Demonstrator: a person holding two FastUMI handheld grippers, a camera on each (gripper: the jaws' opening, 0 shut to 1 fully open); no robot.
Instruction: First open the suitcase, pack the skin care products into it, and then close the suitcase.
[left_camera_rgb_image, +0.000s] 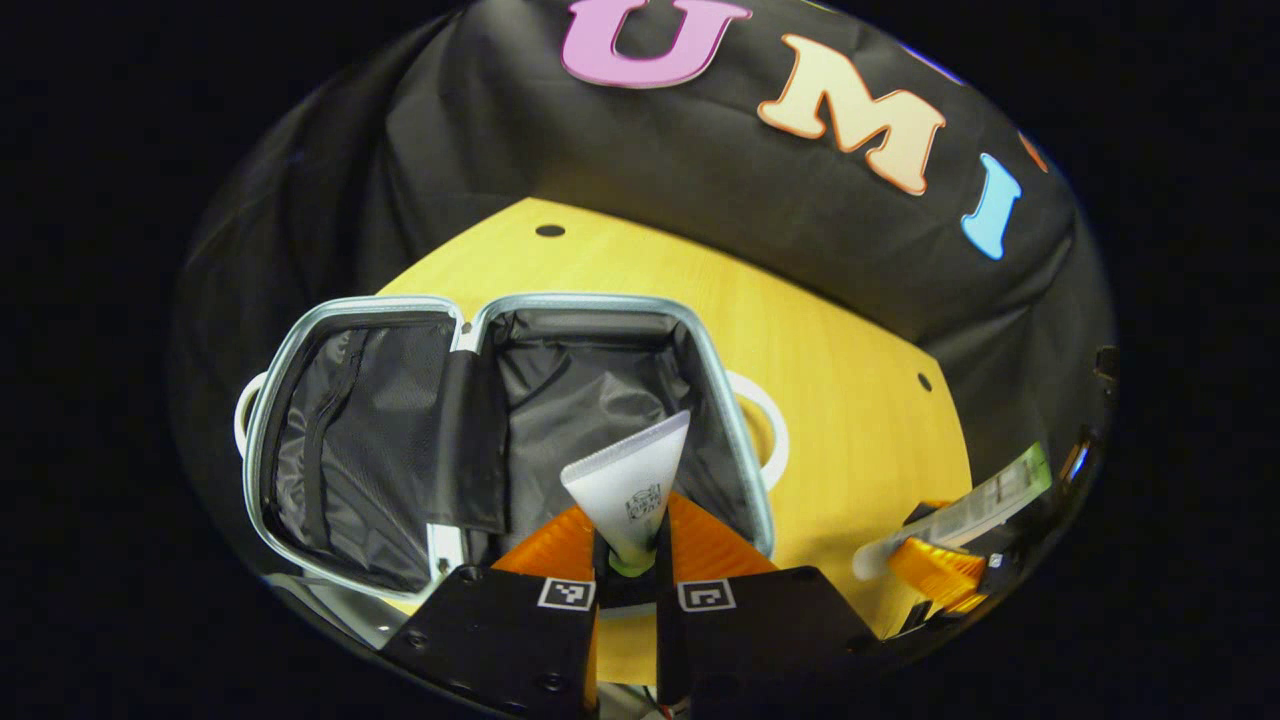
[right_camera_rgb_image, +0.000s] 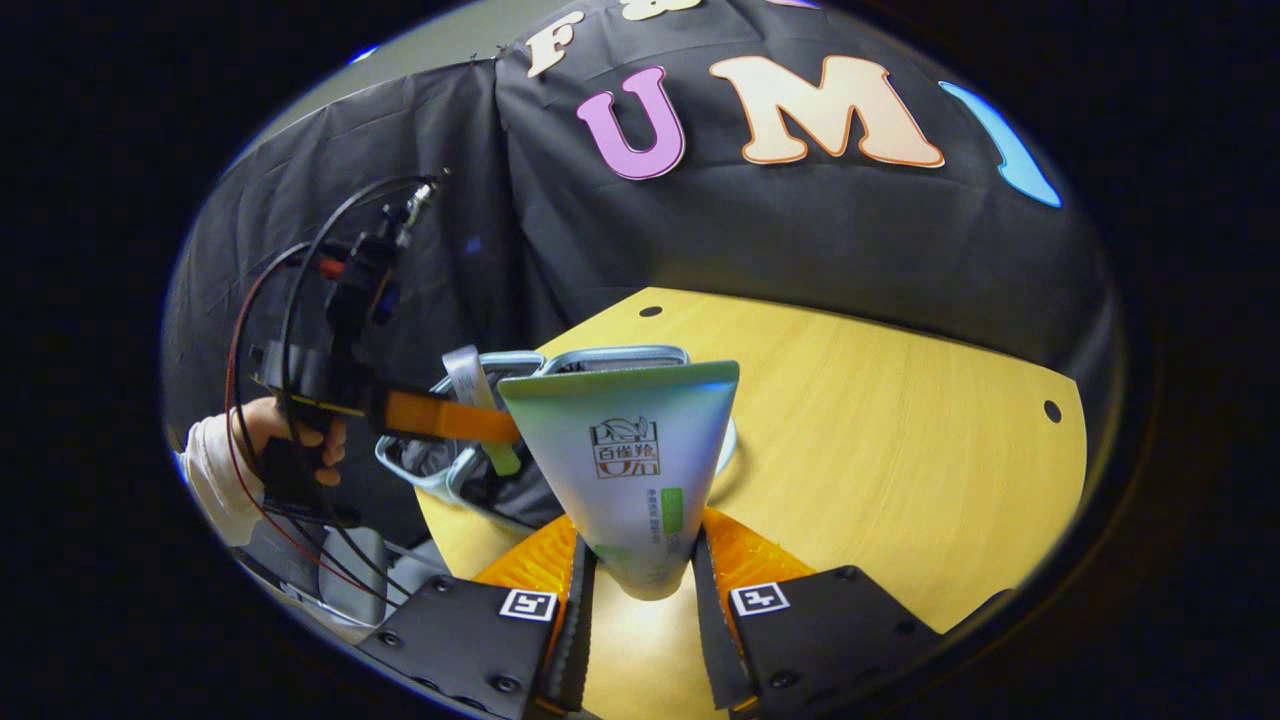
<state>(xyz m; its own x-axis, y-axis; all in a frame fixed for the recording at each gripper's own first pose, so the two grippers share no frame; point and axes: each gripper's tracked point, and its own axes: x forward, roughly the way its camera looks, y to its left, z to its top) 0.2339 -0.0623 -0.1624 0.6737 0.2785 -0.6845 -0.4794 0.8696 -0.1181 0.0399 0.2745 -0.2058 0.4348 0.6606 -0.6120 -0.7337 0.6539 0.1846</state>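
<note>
Two tubes are held, one in each gripper. In the left gripper view, the suitcase (left_camera_rgb_image: 500, 440) lies open on the yellow table (left_camera_rgb_image: 850, 400), dark lining showing. The left gripper (left_camera_rgb_image: 628, 560) pinches a small white tube (left_camera_rgb_image: 632, 480) by its cap end, its crimped tip aimed at twelve o'clock over the open case. In the right gripper view, the right gripper (right_camera_rgb_image: 640, 580) clamps a larger green-white tube (right_camera_rgb_image: 630, 460); the suitcase (right_camera_rgb_image: 600, 360) sits behind it toward eleven o'clock.
</note>
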